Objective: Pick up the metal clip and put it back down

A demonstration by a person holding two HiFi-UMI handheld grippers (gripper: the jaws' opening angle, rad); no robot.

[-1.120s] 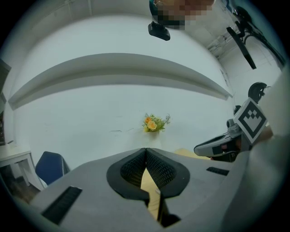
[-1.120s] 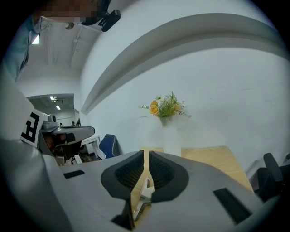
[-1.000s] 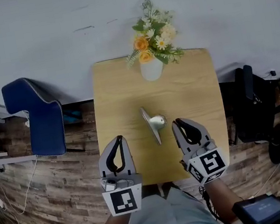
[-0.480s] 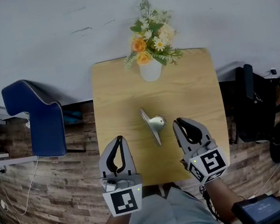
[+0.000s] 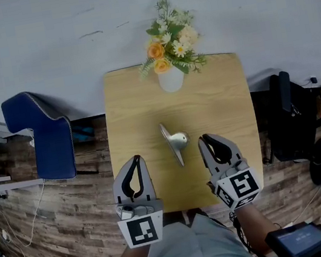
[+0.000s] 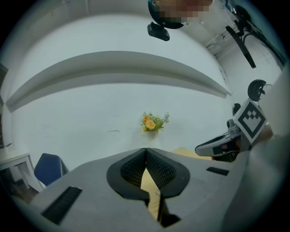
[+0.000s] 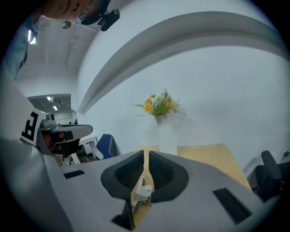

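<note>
Midway down the wooden table [image 5: 229, 100] lies the metal clip [image 5: 174, 142], flat on the top with nothing holding it. On the near left of the clip the left tongs [image 5: 134, 160] hover at the table's near edge, well apart from it. Their tips are pressed together with nothing between them. Just right of the clip, close but not touching, the right tongs [image 5: 205, 141] are drawn in to a thin slit, also empty. Beyond the clip, at the far edge by the pale wall, stands a white vase [image 5: 171, 80] of orange and white flowers [image 5: 170, 46]. Nothing lies between the clip and either pair of tongs. Far left of the clip, off the table, stands a blue chair [image 5: 42, 136]. To its right stands a black chair [image 5: 284, 115].
</note>
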